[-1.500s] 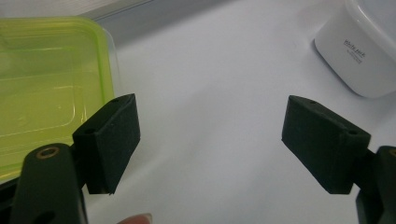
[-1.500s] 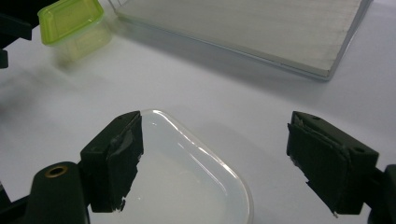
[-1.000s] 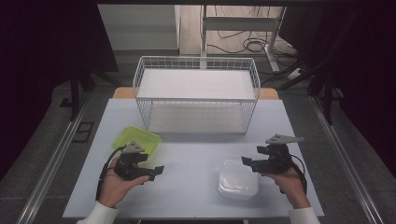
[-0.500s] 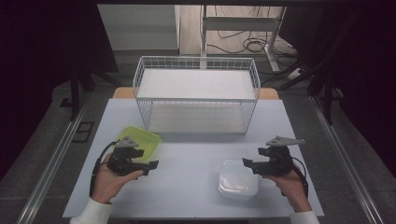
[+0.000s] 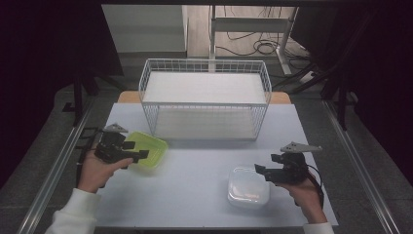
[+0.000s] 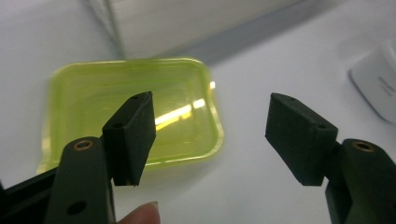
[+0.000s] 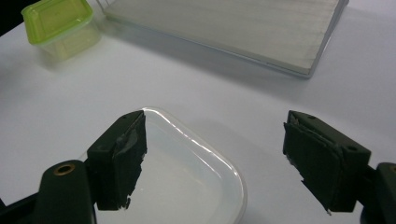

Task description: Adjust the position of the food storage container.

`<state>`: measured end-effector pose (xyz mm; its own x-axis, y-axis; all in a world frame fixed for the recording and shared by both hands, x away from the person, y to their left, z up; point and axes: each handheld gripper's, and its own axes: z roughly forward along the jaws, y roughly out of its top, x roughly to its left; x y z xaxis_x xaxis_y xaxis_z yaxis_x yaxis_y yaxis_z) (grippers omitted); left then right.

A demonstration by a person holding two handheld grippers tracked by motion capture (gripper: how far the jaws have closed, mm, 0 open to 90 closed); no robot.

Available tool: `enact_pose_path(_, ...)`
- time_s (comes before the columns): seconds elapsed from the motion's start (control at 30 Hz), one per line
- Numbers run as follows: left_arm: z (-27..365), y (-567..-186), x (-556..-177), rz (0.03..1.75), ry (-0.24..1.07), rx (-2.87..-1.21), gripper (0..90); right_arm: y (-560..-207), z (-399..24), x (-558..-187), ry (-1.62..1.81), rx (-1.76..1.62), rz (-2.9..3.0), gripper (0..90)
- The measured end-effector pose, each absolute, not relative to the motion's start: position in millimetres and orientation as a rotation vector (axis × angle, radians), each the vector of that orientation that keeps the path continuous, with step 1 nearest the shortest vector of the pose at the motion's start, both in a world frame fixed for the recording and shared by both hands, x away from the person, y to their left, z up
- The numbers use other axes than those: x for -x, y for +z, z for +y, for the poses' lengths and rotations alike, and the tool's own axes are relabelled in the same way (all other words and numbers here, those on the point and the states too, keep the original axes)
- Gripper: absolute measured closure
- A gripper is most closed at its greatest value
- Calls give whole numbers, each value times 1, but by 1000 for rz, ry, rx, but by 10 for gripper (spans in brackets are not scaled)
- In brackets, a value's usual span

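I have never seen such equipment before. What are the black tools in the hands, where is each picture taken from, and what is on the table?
A person holds a hand-held gripper in each hand: the left gripper and the right gripper. Each has two black jaws and carries its own camera. The high view looks down from above the table. The two gripper views look along each gripper's jaws. On the table stand a white wire basket, a green container and a clear container. The left jaws have just been closing a little over the green container, with nothing gripped. Both grippers are open and hold nothing.
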<state>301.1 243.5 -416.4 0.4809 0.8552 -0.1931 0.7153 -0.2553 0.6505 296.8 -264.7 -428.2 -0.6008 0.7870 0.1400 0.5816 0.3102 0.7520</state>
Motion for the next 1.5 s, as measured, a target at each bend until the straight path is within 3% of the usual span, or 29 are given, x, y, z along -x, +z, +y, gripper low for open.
enact_pose_path(0.23,272,-427,-330,1416,324,-2032,398,-432,-261,-301,1159,-1239,2350,216)
enact_pose_path(0.4,290,-436,-351,1466,282,-2032,456,-433,-260,-302,1152,-1238,2355,216)
enact_pose_path(0.6,306,-441,-368,1517,232,-2032,606,-432,-261,-302,1149,-1238,2344,215)
enact_pose_path(0.83,311,-457,-383,1581,249,-2073,658,-433,-260,-302,1135,-1234,2350,216)
enact_pose_path(1.1,319,-473,-393,1667,246,-2133,886,-434,-262,-304,1132,-1241,2351,215)
enact_pose_path(1.5,310,-485,-396,1644,218,-2212,900,-436,-262,-304,1117,-1240,2350,214)
